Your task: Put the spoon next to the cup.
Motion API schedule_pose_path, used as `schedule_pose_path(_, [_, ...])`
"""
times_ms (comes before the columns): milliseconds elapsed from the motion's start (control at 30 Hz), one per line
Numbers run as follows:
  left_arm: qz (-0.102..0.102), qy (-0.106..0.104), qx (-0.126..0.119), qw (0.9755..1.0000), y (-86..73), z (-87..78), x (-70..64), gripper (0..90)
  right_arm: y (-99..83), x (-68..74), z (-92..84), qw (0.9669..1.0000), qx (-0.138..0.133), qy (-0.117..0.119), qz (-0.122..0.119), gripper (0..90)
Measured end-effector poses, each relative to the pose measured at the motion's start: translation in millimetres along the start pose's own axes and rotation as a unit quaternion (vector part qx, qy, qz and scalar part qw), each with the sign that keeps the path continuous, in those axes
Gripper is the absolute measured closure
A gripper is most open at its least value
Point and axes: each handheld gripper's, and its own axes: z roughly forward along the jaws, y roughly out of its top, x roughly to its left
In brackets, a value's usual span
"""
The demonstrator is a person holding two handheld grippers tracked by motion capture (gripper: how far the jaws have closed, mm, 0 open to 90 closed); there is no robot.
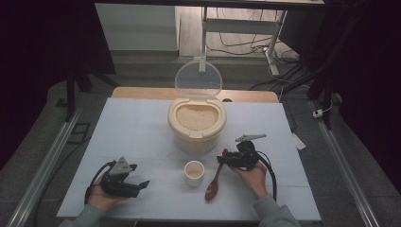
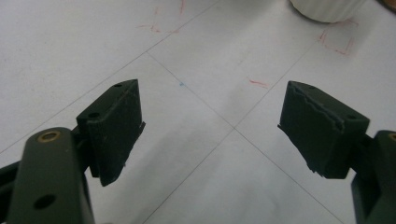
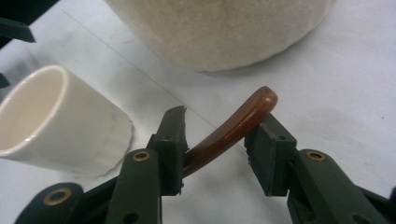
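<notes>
Brown spoon (image 3: 233, 130): lies on the white table (image 1: 142, 142) just right of the small white cup (image 1: 194, 172), its handle tip between the right gripper's (image 3: 215, 140) parted jaws, pads not clamping it. Left gripper (image 2: 210, 126): jaws wide apart, holding nothing, over bare table. Rice container (image 1: 196, 125): lid raised, behind the cup.
</notes>
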Motion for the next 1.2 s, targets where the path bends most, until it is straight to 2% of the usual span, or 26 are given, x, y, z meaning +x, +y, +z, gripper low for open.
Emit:
schedule_pose_path(100, [-0.001,0.0,0.0,1.0,-0.1,0.3,-0.1,21.1,-3.0,0.1,2.9,0.9999,0.003,-0.014,-0.004,54.8])
schedule_pose_path(300, [0.0,0.0,0.002,1.0,0.0,0.7,-0.3,21.1,-8.0,1.0,4.9,0.9982,0.013,-0.058,-0.006,48.4])
schedule_pose_path(467, [0.001,0.001,0.004,1.0,0.1,1.3,-1.0,21.0,-9.4,0.6,7.5,0.9975,0.018,-0.068,-0.006,46.3])
schedule_pose_path(600, [0.005,0.005,0.006,1.0,0.4,1.5,-1.7,21.0,-8.4,4.5,9.1,0.9954,0.024,-0.089,-0.026,41.4])
schedule_pose_path(900, [0.004,0.005,0.005,1.0,0.1,1.3,-1.6,21.0,-6.1,2.1,1.7,0.9921,0.003,-0.122,-0.03,36.1])
schedule_pose_path(1000, [0.004,0.005,0.004,1.0,0.1,0.9,-1.5,21.0,-6.6,1.3,-6.7,0.9928,-0.012,-0.115,-0.029,36.5])
schedule_pose_path(1200, [0.002,0.006,0.001,1.0,-0.7,-0.3,-0.8,20.9,-15.5,5.4,-31.9,0.9934,-0.029,-0.087,-0.069,38.6])
